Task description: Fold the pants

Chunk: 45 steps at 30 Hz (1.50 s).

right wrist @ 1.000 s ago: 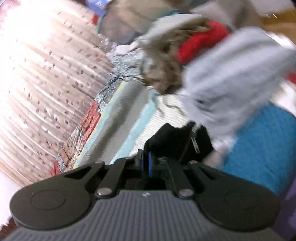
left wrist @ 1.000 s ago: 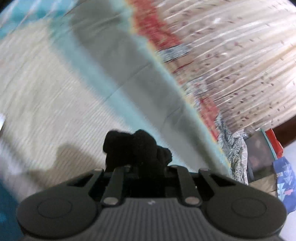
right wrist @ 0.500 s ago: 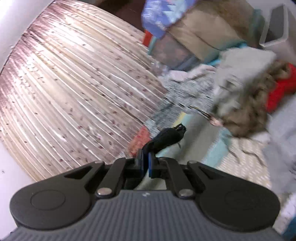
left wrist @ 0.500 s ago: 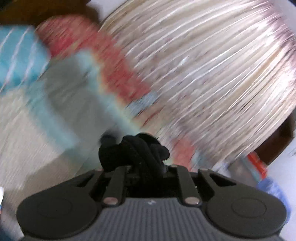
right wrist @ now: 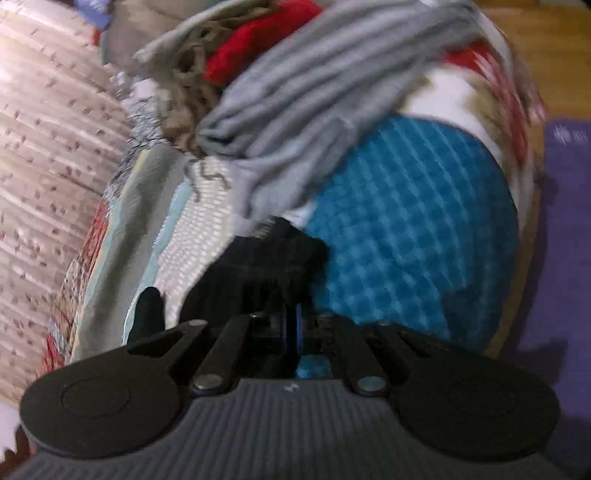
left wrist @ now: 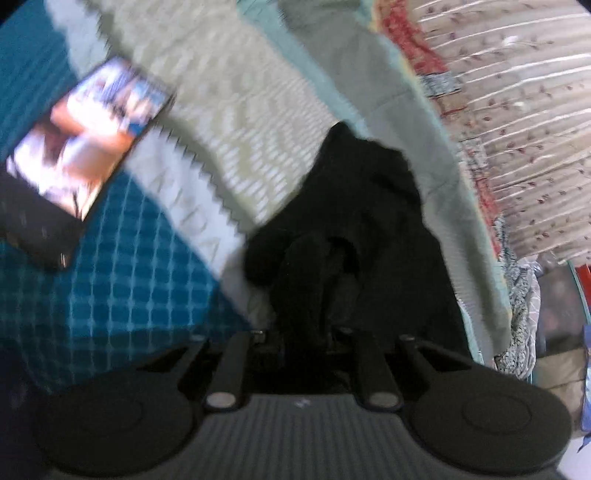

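Note:
The black pants (left wrist: 365, 206) lie bunched on the bed in the left wrist view, spreading away from my left gripper (left wrist: 306, 325), which is shut on a fold of them. In the right wrist view the black pants (right wrist: 258, 269) sit low on the bed in front of my right gripper (right wrist: 291, 325), whose jaws are closed on the fabric. Both views are motion-blurred.
A lit phone (left wrist: 85, 136) lies on the blue waffle blanket (left wrist: 110, 295) at left. A pile of clothes with a grey garment (right wrist: 314, 103) and a red one (right wrist: 258, 33) sits ahead of the right gripper. A pleated curtain (left wrist: 524, 122) hangs beside the bed.
Both grippers have swung down from facing the curtain to the bed. The pants now lie spread on the bedding instead of hanging bunched at the fingertips.

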{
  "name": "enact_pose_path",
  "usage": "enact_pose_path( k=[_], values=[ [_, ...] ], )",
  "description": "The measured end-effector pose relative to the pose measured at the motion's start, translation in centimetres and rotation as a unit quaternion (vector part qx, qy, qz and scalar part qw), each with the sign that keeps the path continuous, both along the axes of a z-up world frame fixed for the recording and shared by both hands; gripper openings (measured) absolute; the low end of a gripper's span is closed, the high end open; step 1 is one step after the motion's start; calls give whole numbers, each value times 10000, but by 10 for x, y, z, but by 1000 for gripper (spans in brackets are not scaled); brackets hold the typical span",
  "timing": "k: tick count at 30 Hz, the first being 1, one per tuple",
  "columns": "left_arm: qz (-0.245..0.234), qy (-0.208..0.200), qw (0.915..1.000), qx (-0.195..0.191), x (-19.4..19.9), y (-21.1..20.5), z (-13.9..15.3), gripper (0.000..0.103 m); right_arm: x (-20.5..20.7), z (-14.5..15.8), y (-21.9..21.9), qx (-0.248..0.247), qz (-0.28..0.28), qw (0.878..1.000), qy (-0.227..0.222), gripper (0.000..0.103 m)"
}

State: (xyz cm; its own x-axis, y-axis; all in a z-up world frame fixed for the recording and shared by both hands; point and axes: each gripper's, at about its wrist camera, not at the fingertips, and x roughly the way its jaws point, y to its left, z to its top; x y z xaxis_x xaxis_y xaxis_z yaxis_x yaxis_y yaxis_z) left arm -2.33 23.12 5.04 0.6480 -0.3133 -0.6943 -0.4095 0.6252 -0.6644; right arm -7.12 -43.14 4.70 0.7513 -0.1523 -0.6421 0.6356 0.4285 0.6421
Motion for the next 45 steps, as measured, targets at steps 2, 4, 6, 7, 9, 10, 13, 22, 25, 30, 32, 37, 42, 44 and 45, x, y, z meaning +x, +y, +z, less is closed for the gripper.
enact_pose_path(
  k=[2,4,6,7,9,10,13,22,25,30,32,37,42,44,45],
  values=[
    [20,-128,9999,107,-3,1,11,12,1,12,6,-175,112,9995,-229,7],
    [57,-107,9998,139,-7,3,17,12,-1,15,8,-293,170,9993,-145,7],
    [89,5,9999,114,-12,3,13,12,-7,6,7,-210,113,9997,72,7],
    [110,74,9999,105,-16,4,9,12,-11,0,6,-119,58,9998,162,7],
    [148,192,9997,78,-24,8,1,12,-20,-13,6,75,-60,9996,275,7],
    [169,257,9995,68,-25,9,-4,12,-22,-18,5,140,-85,9994,309,7],
    [129,556,9981,228,-25,8,-13,30,-27,-19,5,225,-110,9992,304,12],
    [66,149,9965,816,-64,23,37,57,-48,26,10,-685,-441,9956,468,29],
    [370,-84,9937,1051,-54,39,55,57,-39,41,12,-791,-314,9963,130,29],
    [319,-491,9926,1068,5,32,70,57,36,48,28,-610,641,9956,-294,29],
    [45,-592,9914,1166,38,9,66,57,71,42,37,-499,999,9931,-361,29],
    [-655,-270,9901,1208,110,-56,27,57,162,12,57,-514,1762,9830,-53,39],
    [-837,70,9885,1255,136,-93,-10,57,219,-26,60,63,2075,9781,175,55],
    [-901,148,9839,1537,139,-101,-18,58,234,-32,66,208,2259,9733,346,47],
    [-940,178,9823,1610,140,-103,-21,57,241,-29,69,123,2313,9715,493,21]
  ],
)
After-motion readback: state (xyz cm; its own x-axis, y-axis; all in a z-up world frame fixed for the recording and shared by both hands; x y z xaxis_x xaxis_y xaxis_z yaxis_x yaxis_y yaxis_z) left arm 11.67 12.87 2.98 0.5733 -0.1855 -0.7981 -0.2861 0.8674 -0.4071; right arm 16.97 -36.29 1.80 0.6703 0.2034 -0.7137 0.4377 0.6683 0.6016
